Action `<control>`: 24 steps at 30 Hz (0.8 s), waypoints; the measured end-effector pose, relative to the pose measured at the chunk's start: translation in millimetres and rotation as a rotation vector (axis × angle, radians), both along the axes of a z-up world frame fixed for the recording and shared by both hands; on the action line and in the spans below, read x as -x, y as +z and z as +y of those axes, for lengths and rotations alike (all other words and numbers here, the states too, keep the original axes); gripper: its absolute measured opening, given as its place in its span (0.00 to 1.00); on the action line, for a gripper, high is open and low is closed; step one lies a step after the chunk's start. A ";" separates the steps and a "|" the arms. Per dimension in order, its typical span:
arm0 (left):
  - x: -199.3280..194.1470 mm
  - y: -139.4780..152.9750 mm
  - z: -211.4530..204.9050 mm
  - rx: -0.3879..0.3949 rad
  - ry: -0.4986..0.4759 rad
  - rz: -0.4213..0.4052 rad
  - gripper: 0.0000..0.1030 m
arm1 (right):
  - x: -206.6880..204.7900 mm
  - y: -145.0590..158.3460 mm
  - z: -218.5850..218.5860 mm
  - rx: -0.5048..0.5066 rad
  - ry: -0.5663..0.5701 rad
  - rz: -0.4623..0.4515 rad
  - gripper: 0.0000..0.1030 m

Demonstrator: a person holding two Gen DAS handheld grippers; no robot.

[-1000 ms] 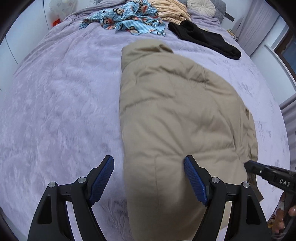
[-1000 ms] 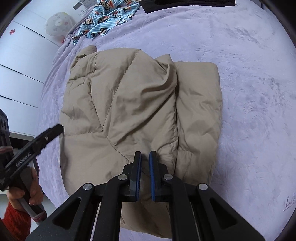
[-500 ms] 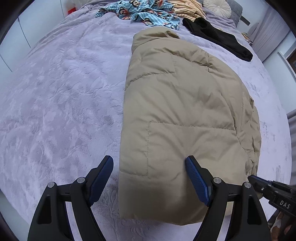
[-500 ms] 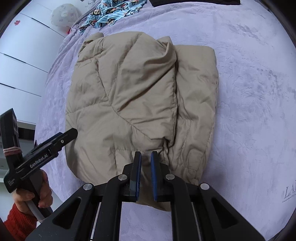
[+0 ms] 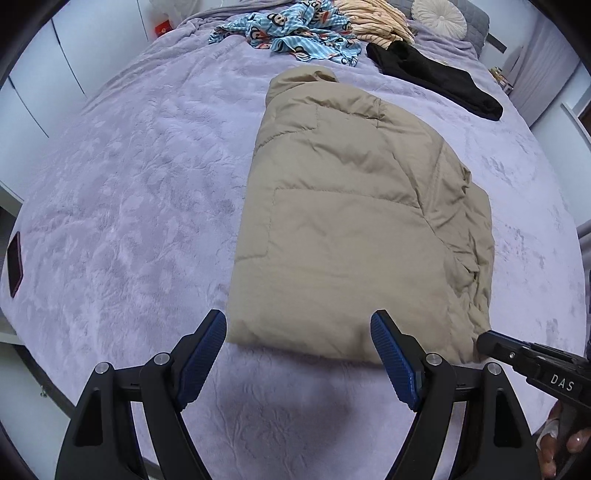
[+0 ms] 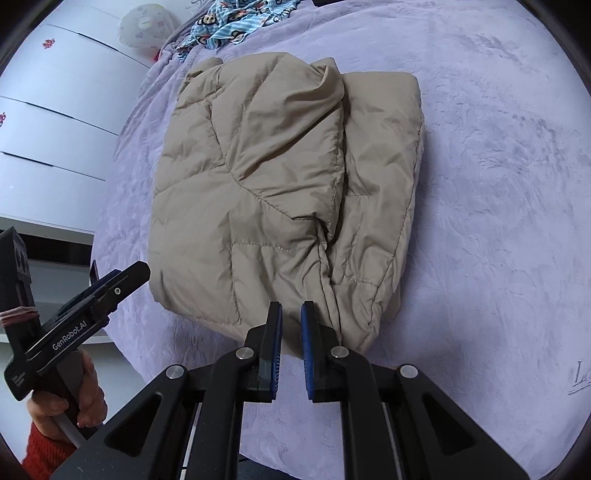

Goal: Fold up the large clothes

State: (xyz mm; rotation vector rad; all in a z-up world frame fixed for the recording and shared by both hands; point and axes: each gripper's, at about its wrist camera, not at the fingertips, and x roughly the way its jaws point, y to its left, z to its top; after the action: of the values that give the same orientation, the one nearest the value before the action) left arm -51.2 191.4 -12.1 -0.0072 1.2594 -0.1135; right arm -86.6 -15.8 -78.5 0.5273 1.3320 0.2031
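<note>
A tan puffer jacket point(image 5: 351, 221) lies folded lengthwise on the lilac bedspread point(image 5: 129, 221), collar end far, hem near. It also shows in the right wrist view point(image 6: 280, 184), with one side folded over the middle. My left gripper point(image 5: 299, 354) is open and empty, just short of the jacket's near hem. My right gripper point(image 6: 291, 332) has its jaws almost together with a narrow gap and nothing between them, at the hem's near edge. Each gripper shows in the other's view: the right gripper point(image 5: 532, 365), the left gripper point(image 6: 92, 299).
At the bed's far end lie a blue monkey-print garment point(image 5: 291, 33), a striped peach garment point(image 5: 373, 18), a black garment point(image 5: 436, 77) and a round cushion point(image 5: 439, 13). A dark phone point(image 5: 14, 262) lies at the bed's left edge. White drawers point(image 6: 48, 140) stand left.
Both grippers have pulled back toward me, from over the jacket to just off its near hem. The whole folded jacket now shows. The right jaws have parted very slightly.
</note>
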 end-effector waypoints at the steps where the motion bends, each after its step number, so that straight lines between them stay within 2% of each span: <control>1: 6.6 3.3 -0.5 0.005 -0.003 0.004 0.79 | 5.4 2.1 -0.2 -0.001 0.008 0.000 0.11; 7: 32.4 20.2 -3.4 -0.020 -0.033 0.001 0.79 | 31.3 24.7 -11.0 0.013 -0.003 -0.001 0.11; 9: 34.6 26.1 0.2 -0.023 -0.032 -0.013 0.99 | 38.7 34.5 -14.7 0.026 -0.029 -0.017 0.11; 10: 34.6 29.3 3.0 -0.021 -0.028 -0.026 1.00 | 40.6 37.9 -13.9 0.034 -0.041 -0.024 0.12; 14: 31.0 41.7 14.3 -0.008 -0.066 -0.033 1.00 | 46.2 44.9 -7.8 0.058 -0.107 -0.036 0.12; 19: 19.7 58.9 22.5 -0.075 -0.133 -0.068 1.00 | 47.5 60.2 10.5 0.077 -0.156 -0.042 0.12; 20: 16.7 62.5 25.2 -0.074 -0.132 -0.076 1.00 | 47.1 65.8 13.5 0.093 -0.160 -0.050 0.12; 22: 11.0 70.9 33.8 -0.024 -0.125 -0.084 1.00 | 45.6 80.1 21.2 0.134 -0.167 -0.071 0.12; 23: 8.9 74.9 37.6 -0.008 -0.116 -0.091 1.00 | 44.0 88.6 26.2 0.167 -0.165 -0.085 0.21; 24: 6.9 80.6 41.1 -0.008 -0.103 -0.105 1.00 | 42.8 95.7 29.8 0.199 -0.162 -0.098 0.42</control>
State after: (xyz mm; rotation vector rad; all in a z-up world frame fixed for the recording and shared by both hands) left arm -58.1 232.5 68.4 0.0699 1.1558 -0.1958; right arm -129.4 14.0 17.2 0.4482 1.1928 -0.0374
